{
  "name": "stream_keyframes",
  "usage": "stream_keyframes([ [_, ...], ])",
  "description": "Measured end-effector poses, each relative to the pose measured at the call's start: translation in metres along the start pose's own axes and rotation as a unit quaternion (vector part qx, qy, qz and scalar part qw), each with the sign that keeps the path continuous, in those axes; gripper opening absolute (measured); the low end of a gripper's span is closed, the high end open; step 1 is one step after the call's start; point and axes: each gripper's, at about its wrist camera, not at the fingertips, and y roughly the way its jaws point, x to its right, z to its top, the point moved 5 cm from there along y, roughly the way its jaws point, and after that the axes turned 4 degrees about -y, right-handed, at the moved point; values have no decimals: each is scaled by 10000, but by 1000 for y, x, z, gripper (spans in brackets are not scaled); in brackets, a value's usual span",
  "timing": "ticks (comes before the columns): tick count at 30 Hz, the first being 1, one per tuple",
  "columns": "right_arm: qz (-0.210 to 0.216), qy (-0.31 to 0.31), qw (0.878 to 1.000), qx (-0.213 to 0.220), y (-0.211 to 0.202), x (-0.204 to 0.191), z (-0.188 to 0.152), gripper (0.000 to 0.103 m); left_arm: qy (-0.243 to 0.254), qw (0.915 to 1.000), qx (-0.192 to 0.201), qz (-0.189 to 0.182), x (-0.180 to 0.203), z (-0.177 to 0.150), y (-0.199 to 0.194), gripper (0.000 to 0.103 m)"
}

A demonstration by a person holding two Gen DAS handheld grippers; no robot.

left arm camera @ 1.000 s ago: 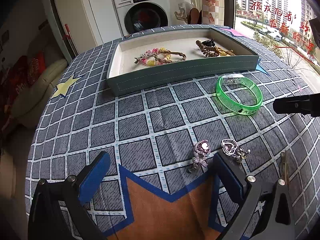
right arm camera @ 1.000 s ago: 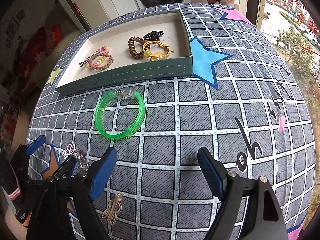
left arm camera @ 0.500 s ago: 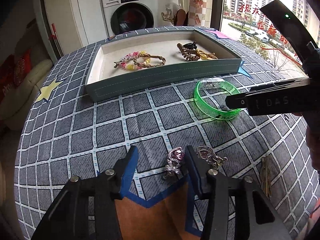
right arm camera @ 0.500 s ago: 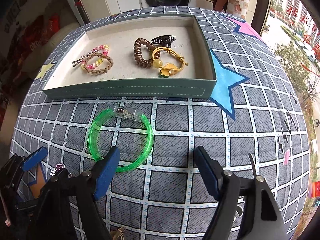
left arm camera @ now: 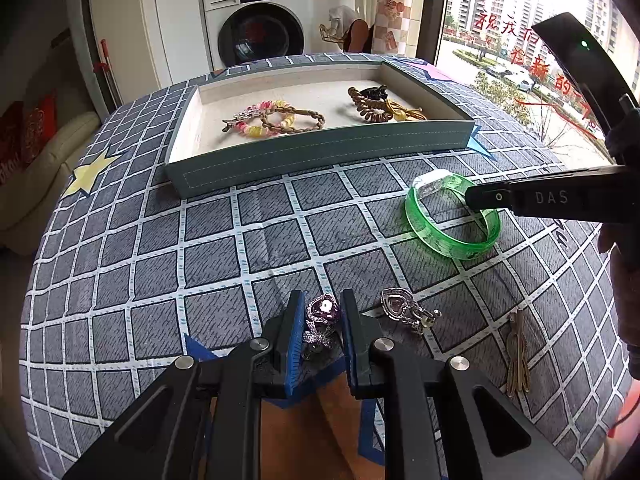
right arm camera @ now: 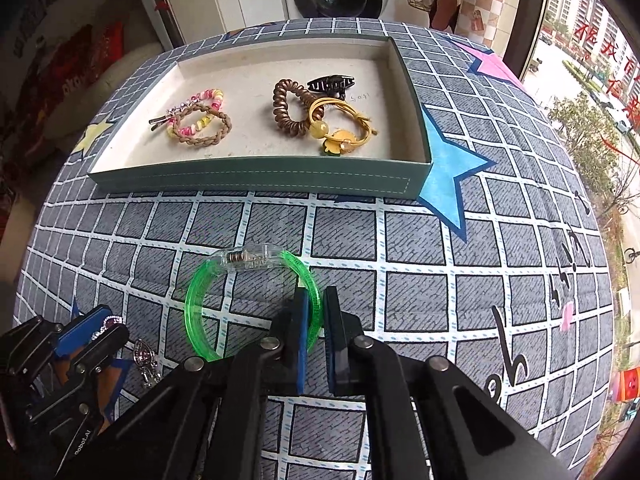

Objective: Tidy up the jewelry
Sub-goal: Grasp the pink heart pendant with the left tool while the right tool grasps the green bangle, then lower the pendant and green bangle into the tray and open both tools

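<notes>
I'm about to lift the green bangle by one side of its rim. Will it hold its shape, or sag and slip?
The green bangle keeps a clean hoop shape on the cloth, so it is probably stiff. Its glossy, see-through plastic looks light but possibly slippery. The right hand-held gripper clamps only the thin rim, so the clear clasp block may swing it downward.

1. Even daylight comes from the window (left arm camera: pixel 520 68) at the far right; both views are bright.
2. Shadows on the table (left arm camera: pixel 160 240) are soft and faint.
3. The street outside is pale and slightly washed out.
4. Strong fisheye bending curves the checked cloth, and dark vignetting fills the corners.
5. The middle is sharp; the left edge is dim and smeared.
</notes>
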Motion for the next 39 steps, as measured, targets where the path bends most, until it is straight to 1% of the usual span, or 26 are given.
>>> stream_keyframes([
  [5,222,140,9996,96,-8,7,-3,8,-221,9997,52,-59,-9,1,-6,31],
  [12,412,160,9987,237,-23,11,-3,8,-357,9992,143,-130,-14,9,-17,31],
  [20,461,103,9979,436,-43,10,4,8,-525,9977,384,-209,-18,38,-30,31],
  [25,457,87,9972,593,-55,16,22,8,-538,9970,529,-167,-19,62,-30,31],
  [34,378,132,9957,841,-68,35,64,8,-349,9963,781,-40,-17,106,-27,31],
  [39,416,219,9946,928,-64,43,93,8,-554,9944,904,22,-30,133,-22,31],
])
